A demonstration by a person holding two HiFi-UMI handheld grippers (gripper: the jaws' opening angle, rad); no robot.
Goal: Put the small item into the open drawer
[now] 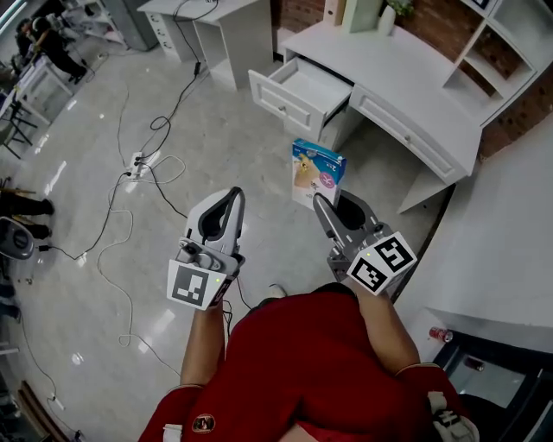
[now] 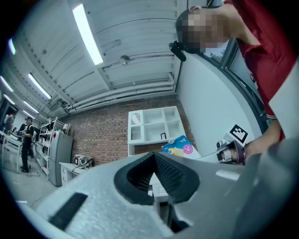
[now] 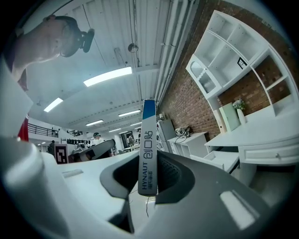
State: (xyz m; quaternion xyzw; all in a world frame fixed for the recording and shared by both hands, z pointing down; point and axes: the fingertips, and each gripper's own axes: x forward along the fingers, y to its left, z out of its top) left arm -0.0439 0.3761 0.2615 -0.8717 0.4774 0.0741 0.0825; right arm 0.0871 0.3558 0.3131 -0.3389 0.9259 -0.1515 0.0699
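Note:
In the head view my right gripper (image 1: 322, 204) is shut on a small flat box (image 1: 317, 173), blue on top with a yellow and pink print, held upright above the floor. In the right gripper view the box (image 3: 147, 149) stands edge-on, pinched between both pads of my right gripper (image 3: 148, 163). The open drawer (image 1: 298, 93) sticks out from the left end of the white desk (image 1: 415, 78), beyond the box. My left gripper (image 1: 234, 196) hangs to the left of the right one, shut and empty; its own view shows its jaws (image 2: 154, 158) closed together.
Black cables (image 1: 130, 173) and a power strip (image 1: 136, 161) lie on the glossy floor at left. A second white desk (image 1: 225, 26) stands at the back. A white shelf unit (image 1: 510, 43) tops the desk against a brick wall. A person's red-sleeved body fills the bottom.

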